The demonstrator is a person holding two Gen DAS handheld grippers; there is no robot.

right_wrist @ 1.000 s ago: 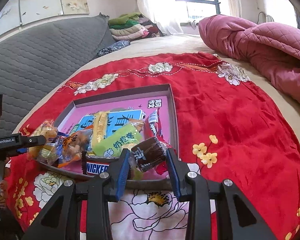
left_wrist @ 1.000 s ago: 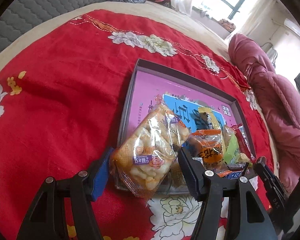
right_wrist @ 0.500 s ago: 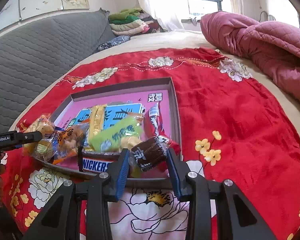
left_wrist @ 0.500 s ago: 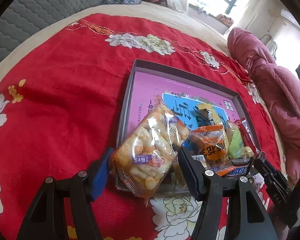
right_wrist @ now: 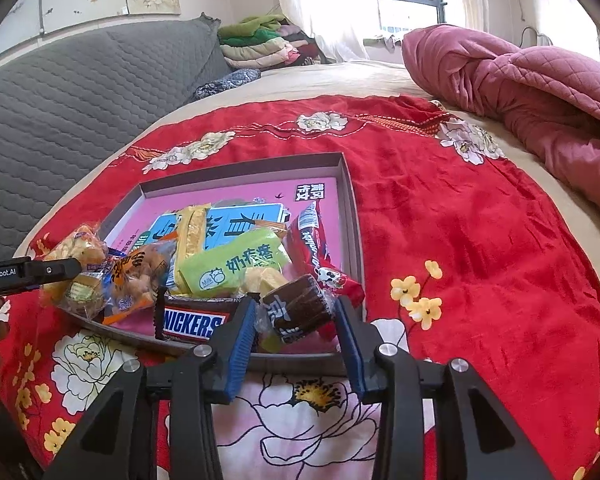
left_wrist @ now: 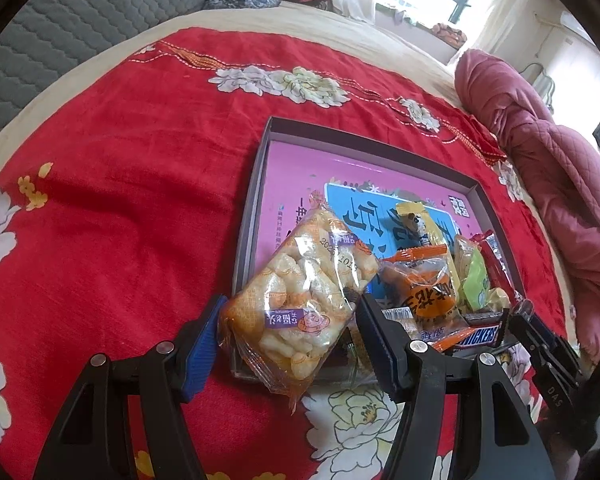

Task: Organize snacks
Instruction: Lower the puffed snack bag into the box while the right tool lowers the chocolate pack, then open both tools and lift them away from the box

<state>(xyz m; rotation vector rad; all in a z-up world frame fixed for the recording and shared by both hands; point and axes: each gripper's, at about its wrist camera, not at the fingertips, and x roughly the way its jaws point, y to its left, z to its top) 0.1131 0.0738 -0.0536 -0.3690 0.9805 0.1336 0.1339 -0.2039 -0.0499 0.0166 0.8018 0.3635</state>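
A shallow grey box lid with a pink lining point(left_wrist: 260, 184) point(right_wrist: 350, 200) lies on the red flowered cloth. My left gripper point(left_wrist: 290, 328) is shut on a clear bag of puffed rice crackers point(left_wrist: 300, 292), held over the tray's near left corner. My right gripper point(right_wrist: 296, 320) is shut on a small brown wrapped candy point(right_wrist: 298, 308) at the tray's near right edge. In the tray lie an orange packet point(left_wrist: 428, 296), a Snickers bar point(right_wrist: 192, 322), a green milk candy pack point(right_wrist: 236, 268), a yellow stick point(right_wrist: 192, 232) and a red wrapper point(right_wrist: 314, 240).
The red cloth point(left_wrist: 120, 200) covers a beige bed. A pink quilt point(right_wrist: 520, 92) is bunched at the right. A grey padded headboard point(right_wrist: 80, 92) and folded clothes point(right_wrist: 260, 46) stand behind. The left gripper's body shows in the right wrist view point(right_wrist: 28, 274).
Both grippers keep their snacks and have drawn back slightly from the tray; the tray sits a little farther off in both views.
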